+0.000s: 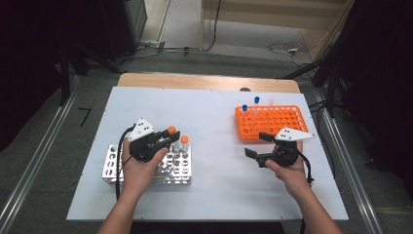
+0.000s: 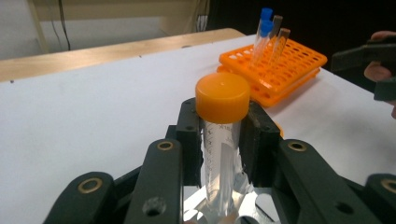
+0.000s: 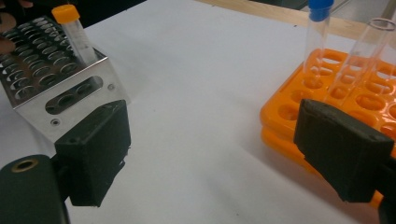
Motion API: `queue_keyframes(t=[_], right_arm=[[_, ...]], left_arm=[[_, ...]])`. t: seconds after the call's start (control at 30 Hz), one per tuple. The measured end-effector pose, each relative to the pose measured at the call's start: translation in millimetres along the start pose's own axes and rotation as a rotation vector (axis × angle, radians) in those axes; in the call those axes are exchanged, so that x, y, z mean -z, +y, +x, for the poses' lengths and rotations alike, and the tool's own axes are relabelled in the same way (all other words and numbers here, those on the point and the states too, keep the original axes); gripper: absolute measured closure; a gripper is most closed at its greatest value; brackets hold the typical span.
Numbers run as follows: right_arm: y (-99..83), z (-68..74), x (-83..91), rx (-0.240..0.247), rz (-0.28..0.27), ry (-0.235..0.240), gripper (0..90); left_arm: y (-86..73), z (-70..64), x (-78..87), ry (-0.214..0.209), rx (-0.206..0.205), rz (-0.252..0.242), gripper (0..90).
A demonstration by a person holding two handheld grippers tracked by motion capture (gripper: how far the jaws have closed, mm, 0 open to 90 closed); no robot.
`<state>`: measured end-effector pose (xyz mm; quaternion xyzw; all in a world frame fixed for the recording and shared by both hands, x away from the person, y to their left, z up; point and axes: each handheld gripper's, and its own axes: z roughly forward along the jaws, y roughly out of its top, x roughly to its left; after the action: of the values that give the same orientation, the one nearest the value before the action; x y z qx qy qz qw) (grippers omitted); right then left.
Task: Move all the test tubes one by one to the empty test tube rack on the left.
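Left gripper (image 1: 168, 138): jaws clamped on orange-capped tube (image 2: 222, 140), upright over steel rack (image 1: 111, 165), bench (image 1: 209, 126) left. Right gripper (image 1: 258, 145): jaws apart, near orange rack (image 1: 270, 122).

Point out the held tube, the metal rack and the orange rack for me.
Held tube (image 2: 222, 95), left gripper view, on its orange cap.
Metal rack (image 3: 70, 95), right gripper view, on its slotted side wall.
Orange rack (image 1: 287, 113), high view, on its top grid.

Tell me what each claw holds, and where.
Left claw grips the orange-capped tube just below its cap. Right claw is open, holding nothing.
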<state>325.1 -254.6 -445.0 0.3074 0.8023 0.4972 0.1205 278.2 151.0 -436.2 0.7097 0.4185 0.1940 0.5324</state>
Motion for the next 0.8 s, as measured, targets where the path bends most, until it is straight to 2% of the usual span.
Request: queue_keyframes(t=[0.13,0.23,0.47,0.63,0.8], right_arm=[[-0.9,-5.2,1.4,-0.015,-0.006,-0.010,10.9],[-1.7,-8.0,2.0,-0.023,-0.008,-0.017,11.2],[-0.4,-12.0,4.6,-0.029,-0.018,-0.025,11.7],[1.2,-16.1,6.9,-0.035,-0.026,-0.033,11.8],[2.7,-21.6,11.0,-0.049,-0.035,-0.047,12.3]], left_arm=[[-0.5,1.3,-0.3,-0.021,0.008,0.021,67.7],[-0.1,1.3,0.2,-0.026,0.018,0.026,61.5],[1.5,3.3,5.3,-0.032,0.052,0.003,42.2],[3.0,1.6,6.9,-0.057,0.047,-0.012,24.3],[5.5,1.6,11.2,-0.067,0.044,-0.027,20.9]])
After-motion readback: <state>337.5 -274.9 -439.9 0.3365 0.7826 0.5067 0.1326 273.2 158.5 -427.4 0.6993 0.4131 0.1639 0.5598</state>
